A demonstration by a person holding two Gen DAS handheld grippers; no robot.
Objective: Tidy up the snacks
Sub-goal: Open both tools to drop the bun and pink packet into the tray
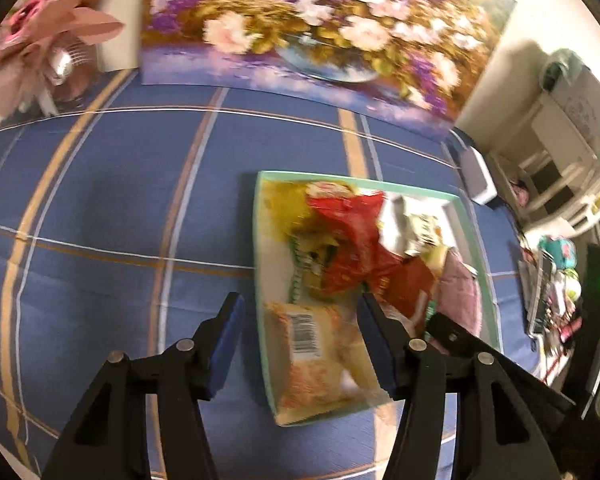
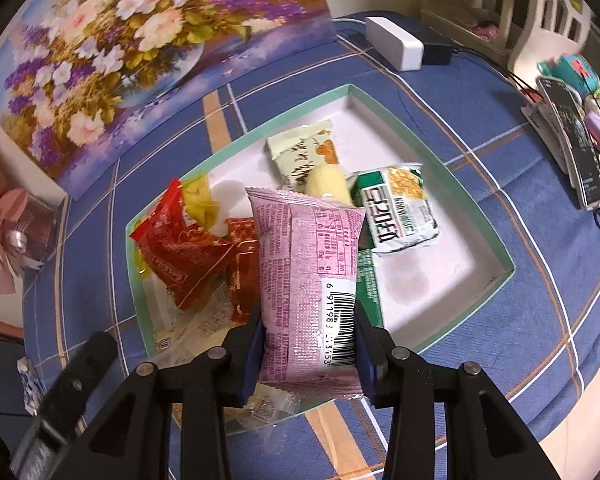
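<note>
A shallow green-rimmed tray lies on the blue checked cloth, also in the left wrist view. It holds a red packet, a pale green packet, a green-and-white packet and an orange packet. My right gripper is shut on a pink snack packet, held above the tray's near side; that packet shows in the left wrist view. My left gripper is open and empty above the tray's near left corner.
A flower painting leans at the back. A pink bouquet stands at the back left. A white box and a phone on a stand sit to the right. The blue cloth spreads left of the tray.
</note>
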